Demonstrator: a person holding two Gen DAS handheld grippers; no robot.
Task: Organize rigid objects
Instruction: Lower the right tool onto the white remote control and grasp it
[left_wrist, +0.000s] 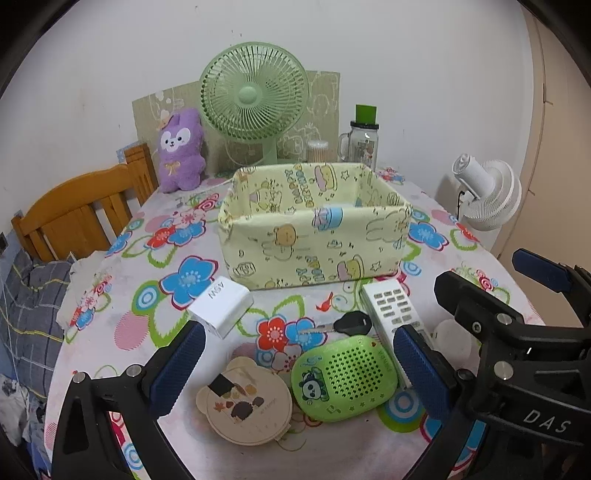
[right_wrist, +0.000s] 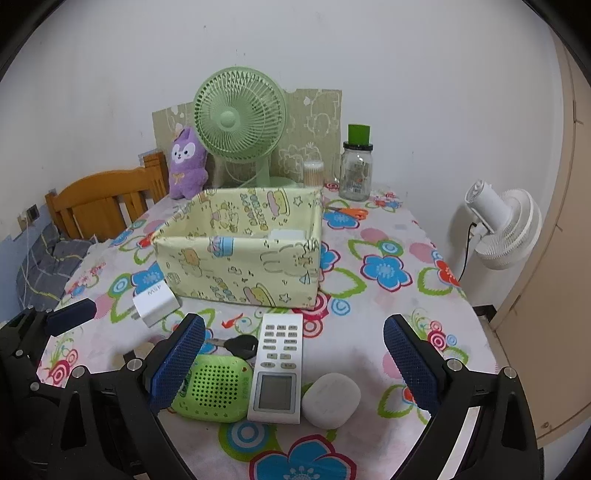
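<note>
Left wrist view: The left gripper (left_wrist: 297, 363) hovers above the near edge of the counter (left_wrist: 369, 454) with its jaws wide apart and empty. Between and below them lie the green speaker (left_wrist: 345, 378) and the round beige case (left_wrist: 245, 408), which touch. The white charger (left_wrist: 223, 308) lies beside the left fingertip; the key (left_wrist: 351, 323) and white remote (left_wrist: 397, 314) sit just beyond, toward the fabric box (left_wrist: 314, 229) at the counter's centre. Risk: a descent here would likely catch both speaker and case, or push one into the key, because the items are crowded.

Right wrist view: The right gripper (right_wrist: 293, 360) also has its jaws apart, holding nothing. The remote and the white oval case (right_wrist: 331, 399) lie between them, touching; the speaker lies partly under the left finger. Risk: closing could pinch two items together, and the smooth oval case may slip sideways. The left gripper, close on the left, could collide.
</note>
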